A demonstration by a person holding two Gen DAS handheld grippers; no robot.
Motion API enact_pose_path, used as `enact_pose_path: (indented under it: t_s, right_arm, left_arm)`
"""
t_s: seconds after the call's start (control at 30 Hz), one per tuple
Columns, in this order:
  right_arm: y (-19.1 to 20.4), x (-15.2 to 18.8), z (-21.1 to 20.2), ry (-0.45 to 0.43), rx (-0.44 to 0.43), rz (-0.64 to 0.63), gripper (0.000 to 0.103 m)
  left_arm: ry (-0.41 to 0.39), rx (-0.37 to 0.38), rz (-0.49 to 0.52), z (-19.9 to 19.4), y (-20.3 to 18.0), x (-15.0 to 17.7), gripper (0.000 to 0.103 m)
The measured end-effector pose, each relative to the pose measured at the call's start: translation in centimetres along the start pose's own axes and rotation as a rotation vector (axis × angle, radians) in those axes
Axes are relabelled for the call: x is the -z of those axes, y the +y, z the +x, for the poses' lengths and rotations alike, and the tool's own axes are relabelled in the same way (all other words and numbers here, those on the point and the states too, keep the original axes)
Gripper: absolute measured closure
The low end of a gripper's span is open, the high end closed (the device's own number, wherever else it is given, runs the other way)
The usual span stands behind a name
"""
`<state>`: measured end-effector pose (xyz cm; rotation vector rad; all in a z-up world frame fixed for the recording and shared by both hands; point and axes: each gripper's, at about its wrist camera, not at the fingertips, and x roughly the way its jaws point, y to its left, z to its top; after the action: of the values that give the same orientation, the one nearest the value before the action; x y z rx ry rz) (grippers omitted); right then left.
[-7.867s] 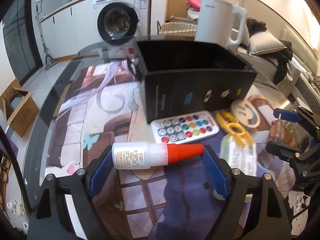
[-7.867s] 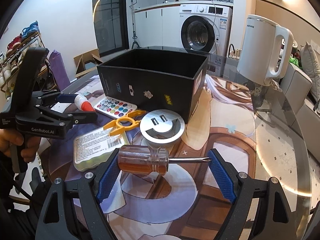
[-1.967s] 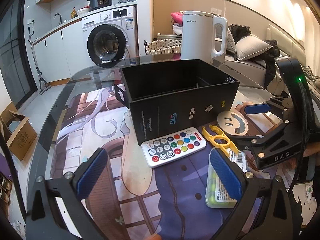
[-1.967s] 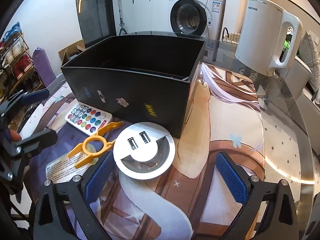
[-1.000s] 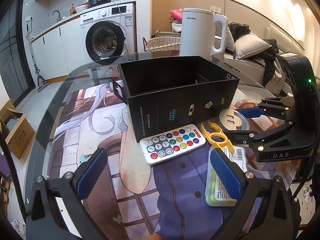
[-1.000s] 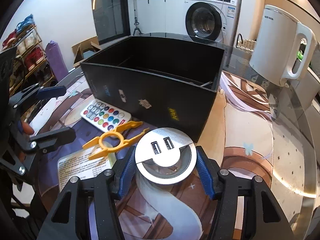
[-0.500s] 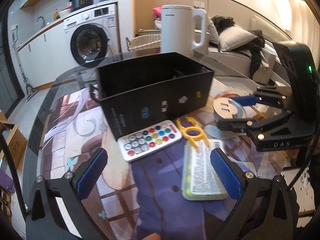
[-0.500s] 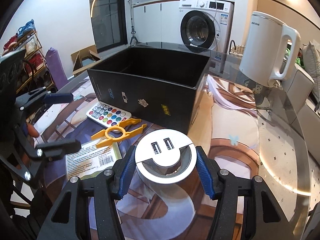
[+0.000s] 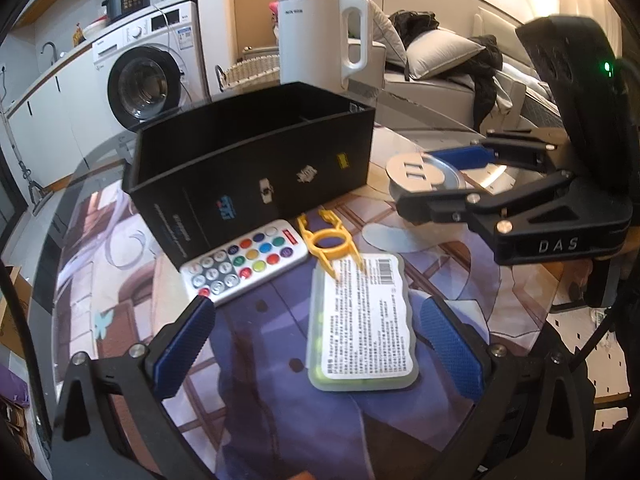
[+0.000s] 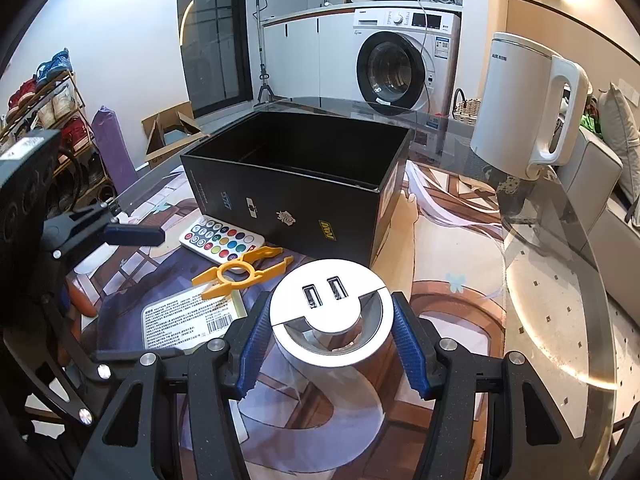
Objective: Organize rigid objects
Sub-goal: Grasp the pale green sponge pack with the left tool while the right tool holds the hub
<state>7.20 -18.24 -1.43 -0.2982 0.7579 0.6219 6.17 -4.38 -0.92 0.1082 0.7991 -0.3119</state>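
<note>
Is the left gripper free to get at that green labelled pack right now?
Probably yes. The left gripper is open, and the green labelled pack lies flat between its jaws with nothing covering it except a tip of the yellow tool.

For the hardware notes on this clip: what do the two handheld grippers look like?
Both are matt black frames with silver screws and blue textured pads. The right gripper has white "DAS" lettering, a bulky black housing with a green light and a black cable. The left gripper matches; its housing carries a white label.
</note>
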Motion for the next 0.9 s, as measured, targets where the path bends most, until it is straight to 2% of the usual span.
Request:
enact_pose_path:
  t_s: [0.33, 0.63, 0.7, 0.8, 0.87, 0.9]
  right_arm:
    - [0.0, -0.2, -0.3, -0.012, -0.003, 0.002, 0.044]
    - [-0.1, -0.2, -0.3, -0.012, -0.004, 0.000, 0.044]
    - [0.0, -0.2, -0.4, -0.013, -0.005, -0.001, 0.044]
    - [0.0, -0.2, -0.4, -0.014, -0.004, -0.001, 0.045]
    - [0.0, -0.3, -0.3, -0.016, -0.003, -0.001, 0.044]
    - [0.0, -0.3, -0.3, -0.015, -0.002, -0.001, 0.044]
  left_arm:
    - [0.048, 0.011, 0.039, 1.3, -1.2, 0.4, 0.005]
    - [0.033, 0.051, 0.036, 1.0, -1.2, 0.6, 0.014]
    - [0.029, 0.057, 0.039, 0.8, -1.2, 0.8, 0.019]
    - [0.022, 0.071, 0.049, 0.6, -1.3, 0.9, 0.033]
    - [0.017, 0.081, 0.061, 0.3, -1.5, 0.8, 0.047]
    - [0.017, 0.087, 0.067, 0.2, -1.6, 0.8, 0.048]
